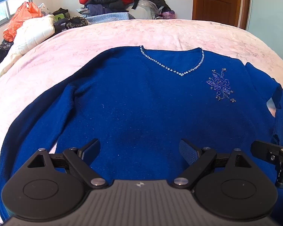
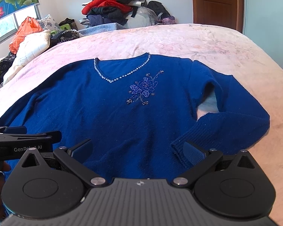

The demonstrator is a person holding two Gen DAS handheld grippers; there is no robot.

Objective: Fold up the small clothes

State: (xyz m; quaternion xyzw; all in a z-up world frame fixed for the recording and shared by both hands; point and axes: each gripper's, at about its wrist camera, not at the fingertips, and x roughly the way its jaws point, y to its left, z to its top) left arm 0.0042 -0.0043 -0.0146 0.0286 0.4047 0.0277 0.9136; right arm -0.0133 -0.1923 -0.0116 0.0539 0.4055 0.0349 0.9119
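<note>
Sweater (image 1: 141, 98), blue, lies flat and face up on the pink bedspread (image 1: 122, 33). Piled clothes (image 1: 111, 1) and an orange bag (image 1: 20, 18) crowd the far edge. Left gripper (image 1: 139, 149) and right gripper (image 2: 139, 150) hang above the hem — jaws wide, nothing held. Right cuff (image 2: 181, 150) lies partly behind a finger; the hem is hidden.

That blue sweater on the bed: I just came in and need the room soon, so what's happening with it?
A person is set to fold it, a two-finger gripper in each hand. The blue V-neck sweater lies flat, front up, on the pink bedspread. The left gripper and right gripper both hover open over its lower part, gripping nothing. One sleeve cuff lies by the right gripper. No fold is made yet.
</note>
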